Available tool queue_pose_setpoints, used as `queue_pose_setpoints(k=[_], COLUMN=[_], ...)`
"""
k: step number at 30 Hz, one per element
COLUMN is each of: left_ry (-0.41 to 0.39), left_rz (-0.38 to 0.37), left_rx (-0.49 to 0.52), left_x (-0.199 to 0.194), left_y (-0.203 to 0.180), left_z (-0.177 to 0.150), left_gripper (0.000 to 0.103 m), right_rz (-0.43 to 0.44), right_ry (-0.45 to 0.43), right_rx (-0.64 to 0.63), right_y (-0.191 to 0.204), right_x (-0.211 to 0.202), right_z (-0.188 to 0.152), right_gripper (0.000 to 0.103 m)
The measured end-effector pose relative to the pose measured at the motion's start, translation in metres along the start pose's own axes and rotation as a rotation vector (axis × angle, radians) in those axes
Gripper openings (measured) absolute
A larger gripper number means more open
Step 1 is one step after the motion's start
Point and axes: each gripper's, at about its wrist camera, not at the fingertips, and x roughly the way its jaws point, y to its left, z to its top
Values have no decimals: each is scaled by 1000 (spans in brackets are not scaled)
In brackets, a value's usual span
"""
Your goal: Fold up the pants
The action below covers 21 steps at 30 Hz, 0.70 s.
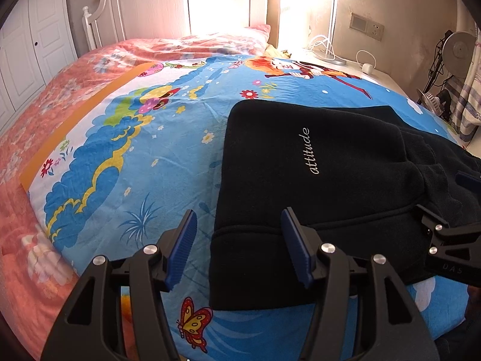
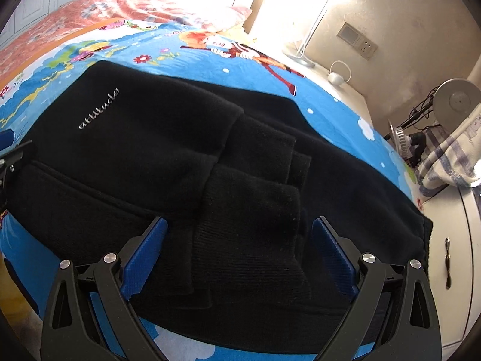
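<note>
Black pants (image 1: 315,180) with the white word "attitude" lie folded on a blue cartoon sheet (image 1: 144,156). My left gripper (image 1: 239,237) is open and straddles the pants' left edge near the waistband seam. One pad sits over the sheet, the other over the black fabric. In the right wrist view the pants (image 2: 156,150) fill the middle, their ribbed leg cuffs (image 2: 249,240) folded on top. My right gripper (image 2: 239,240) hangs open just over those cuffs, its pads well apart. The right gripper (image 1: 445,237) also shows at the right edge of the left wrist view.
A pink floral quilt (image 1: 54,108) covers the bed's left side, up to a white headboard (image 1: 102,21). A side table with a lamp base (image 2: 300,57) and charger (image 2: 335,78) stands beyond the bed. A fan (image 2: 454,102), plaid cloth (image 2: 445,156) and white cabinet (image 2: 451,255) are at right.
</note>
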Motion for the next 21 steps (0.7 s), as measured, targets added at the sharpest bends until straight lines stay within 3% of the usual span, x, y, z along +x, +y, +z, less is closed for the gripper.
queue_pose_setpoints(k=[8,11,14,17,18,21], left_ry=[-4,-54,-84,52,70,73], left_rz=[-3,-96,-167,-179,-153,-196], left_rx=[-4,-38,-3,59,54,-8], left_x=[-1,-12,-14,32,43,50], left_y=[0,8,6,3,7,22], left_z=[0,5,18,27,31,60], left_gripper=[59,58,58,51,51,44], right_rz=[-19,-15,-19,-13,-4,40], right_ry=[-22,-23,-31,-36,-37,-33], right_rx=[-1,9,18,27,31,66], right_y=[4,4,4,3,2,-5], right_x=[0,0,0,-1,-1,2], right_z=[-3,-4,-5,-7,-7,-10], right_gripper=[93,94,94,94,94,94])
